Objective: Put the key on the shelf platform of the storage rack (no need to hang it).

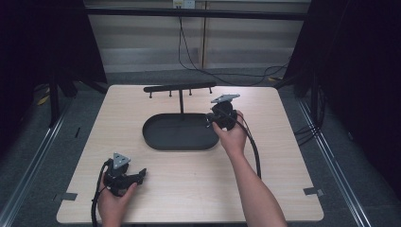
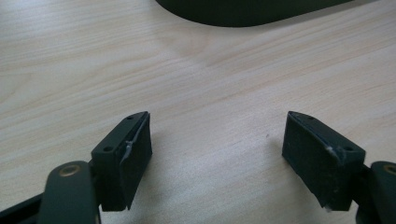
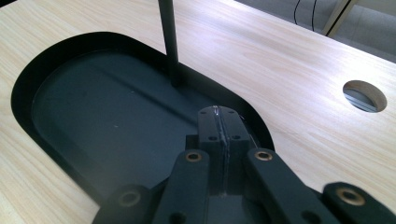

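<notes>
The right gripper (image 3: 219,114), jaws closed on nothing, hangs over the tray (image 1: 163,142) rim at 3 o'clock, near the post (image 3: 168,42), so open it before any grasp; the left gripper (image 2: 217,140) waits open

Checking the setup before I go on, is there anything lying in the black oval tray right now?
No, the black oval tray shows a bare floor, with just its thin upright post rising from it.

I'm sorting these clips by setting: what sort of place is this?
Most likely a lab recording station, not a home. A bare light wooden table stands between black curtains, loose cables trail over the grey floor behind, and the sole prop is a black oval tray with a T-shaped hanger stand.
</notes>
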`<action>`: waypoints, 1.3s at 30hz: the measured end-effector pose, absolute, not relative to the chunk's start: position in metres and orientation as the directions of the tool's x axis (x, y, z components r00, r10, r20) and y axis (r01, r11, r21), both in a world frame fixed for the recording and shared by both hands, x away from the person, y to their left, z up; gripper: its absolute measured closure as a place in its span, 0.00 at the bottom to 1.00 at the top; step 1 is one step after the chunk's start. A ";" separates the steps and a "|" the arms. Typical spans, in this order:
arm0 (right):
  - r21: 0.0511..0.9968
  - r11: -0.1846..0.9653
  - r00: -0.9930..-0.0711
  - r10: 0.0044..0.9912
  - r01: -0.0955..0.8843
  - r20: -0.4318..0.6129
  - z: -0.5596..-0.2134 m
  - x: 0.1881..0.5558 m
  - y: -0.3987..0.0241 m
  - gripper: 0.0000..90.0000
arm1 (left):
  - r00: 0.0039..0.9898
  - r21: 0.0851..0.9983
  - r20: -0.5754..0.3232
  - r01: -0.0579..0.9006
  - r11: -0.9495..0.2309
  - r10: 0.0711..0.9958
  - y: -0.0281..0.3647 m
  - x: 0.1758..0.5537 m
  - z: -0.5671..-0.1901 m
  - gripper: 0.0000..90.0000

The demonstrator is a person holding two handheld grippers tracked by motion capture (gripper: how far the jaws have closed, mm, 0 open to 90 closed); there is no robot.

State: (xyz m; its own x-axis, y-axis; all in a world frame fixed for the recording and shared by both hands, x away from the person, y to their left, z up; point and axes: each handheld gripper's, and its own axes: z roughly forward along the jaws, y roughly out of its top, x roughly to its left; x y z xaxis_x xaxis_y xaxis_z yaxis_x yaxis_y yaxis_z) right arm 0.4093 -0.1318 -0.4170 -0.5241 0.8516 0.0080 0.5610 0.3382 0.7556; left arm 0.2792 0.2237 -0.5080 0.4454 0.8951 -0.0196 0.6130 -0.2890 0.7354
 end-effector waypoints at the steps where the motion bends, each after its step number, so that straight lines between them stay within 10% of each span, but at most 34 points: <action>1: 0.755 0.339 -0.526 0.850 0.561 0.009 -0.418 0.410 -0.131 1.00 | 0.445 0.735 -0.020 0.613 -0.289 0.895 0.224 0.279 -0.508 0.27; 39: 0.705 0.392 -0.564 0.826 0.590 0.013 -0.458 0.424 -0.098 0.99 | 0.449 0.736 -0.021 0.612 -0.290 0.893 0.223 0.279 -0.508 0.27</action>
State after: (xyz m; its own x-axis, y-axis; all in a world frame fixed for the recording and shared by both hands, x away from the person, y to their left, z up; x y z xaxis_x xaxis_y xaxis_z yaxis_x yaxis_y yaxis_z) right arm 0.4245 -0.0977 -0.4576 -0.5635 0.8260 0.0126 0.5905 0.3921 0.7054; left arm 0.2790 0.2234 -0.5080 0.4488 0.8934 -0.0214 0.6122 -0.2900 0.7356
